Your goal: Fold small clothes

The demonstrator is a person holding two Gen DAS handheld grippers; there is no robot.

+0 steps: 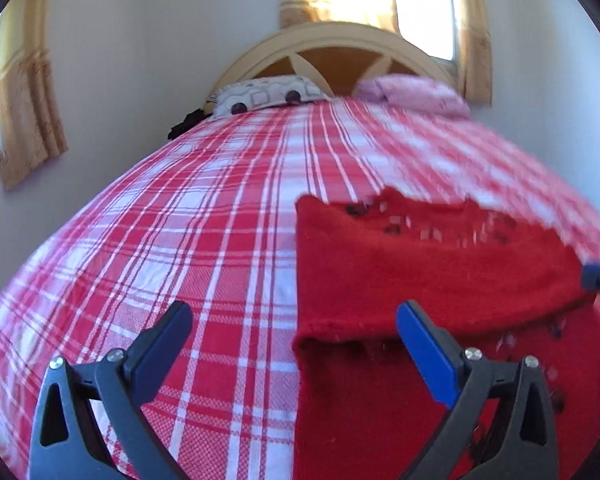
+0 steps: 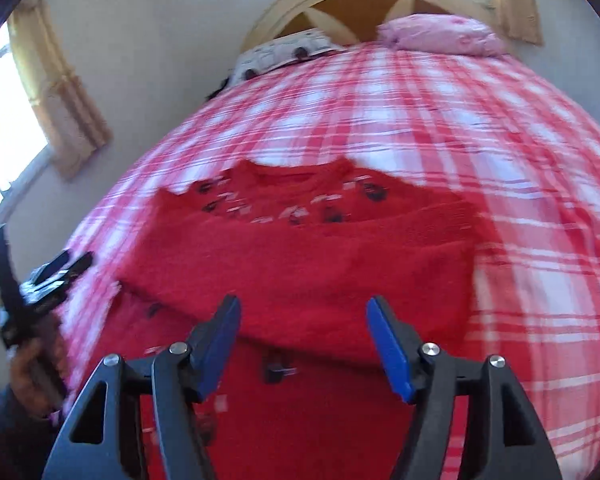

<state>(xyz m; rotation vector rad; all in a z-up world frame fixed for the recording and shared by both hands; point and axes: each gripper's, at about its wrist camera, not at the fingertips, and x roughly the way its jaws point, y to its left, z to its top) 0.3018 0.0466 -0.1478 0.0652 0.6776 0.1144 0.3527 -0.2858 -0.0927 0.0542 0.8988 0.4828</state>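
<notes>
Bed (image 1: 180, 220) fills both views, red-and-white plaid cover, arched headboard (image 1: 332, 46) at the far end. We see two pillows against it: a patterned white one (image 1: 266, 96) and a pink one (image 1: 412, 92).

Red sweater (image 2: 300, 264) lies flat on the cover, near our end of the bed. Neckline points toward the headboard. A folded-over layer lies across it as a band, its long axis across the bed, fold edge toward us. Small dark and white motifs run around the yoke and lower body; too blurred to tell what they are. No readable writing or labels anywhere.

Left gripper (image 1: 296, 312): jaws spread wide, nothing between them, one finger over the plaid, the other over the sweater's left edge. We can't tell if it touches the fabric.

Right gripper (image 2: 304, 308): jaws apart, over the folded band, no fabric pinched.

Motion blur smears the right side of both views. Sweater's near hem is cut off behind the grippers. In the right wrist view the left gripper's body and hand (image 2: 28, 364) are partly cropped at the edge.
</notes>
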